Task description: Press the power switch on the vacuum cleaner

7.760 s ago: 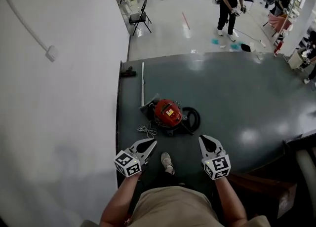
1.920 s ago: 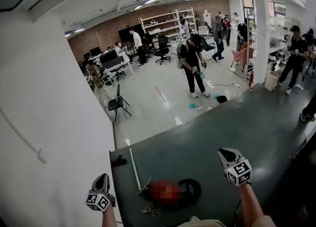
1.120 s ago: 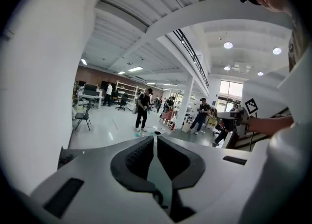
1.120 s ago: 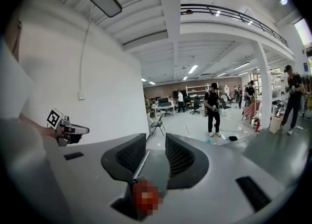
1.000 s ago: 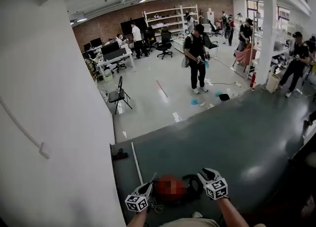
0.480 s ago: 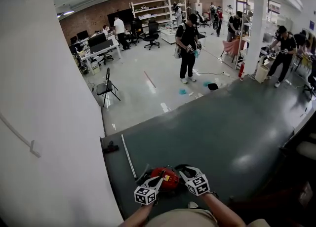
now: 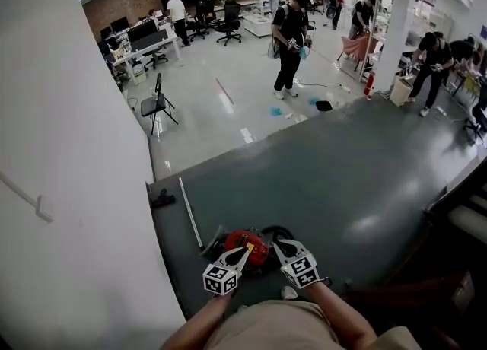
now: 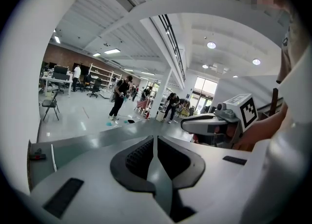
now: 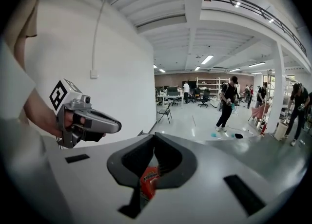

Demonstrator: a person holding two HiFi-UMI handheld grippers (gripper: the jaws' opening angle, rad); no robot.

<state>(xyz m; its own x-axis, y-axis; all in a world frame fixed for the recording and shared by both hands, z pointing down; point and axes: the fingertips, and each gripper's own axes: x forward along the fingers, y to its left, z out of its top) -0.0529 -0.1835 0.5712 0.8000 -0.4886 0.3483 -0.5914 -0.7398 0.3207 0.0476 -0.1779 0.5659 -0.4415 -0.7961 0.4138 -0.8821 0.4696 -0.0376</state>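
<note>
Left gripper point(image 7: 240, 253), jaws together and empty, hangs over the red vacuum cleaner point(image 7: 247, 239). Right gripper point(image 7: 278, 246) jaws have just been closing on nothing. The yellow label point(image 7: 249, 248) is unreadable.

vacuum cleaner point(image 7: 245, 239) — near side covered | power switch — too small to tell | right gripper view: sliver only

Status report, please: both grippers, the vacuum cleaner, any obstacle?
Left gripper shut, empty. Right gripper just closed, nothing between jaws, over the red vacuum cleaner. Contact with it not visible. Black hose beside it, not blocking.
</note>
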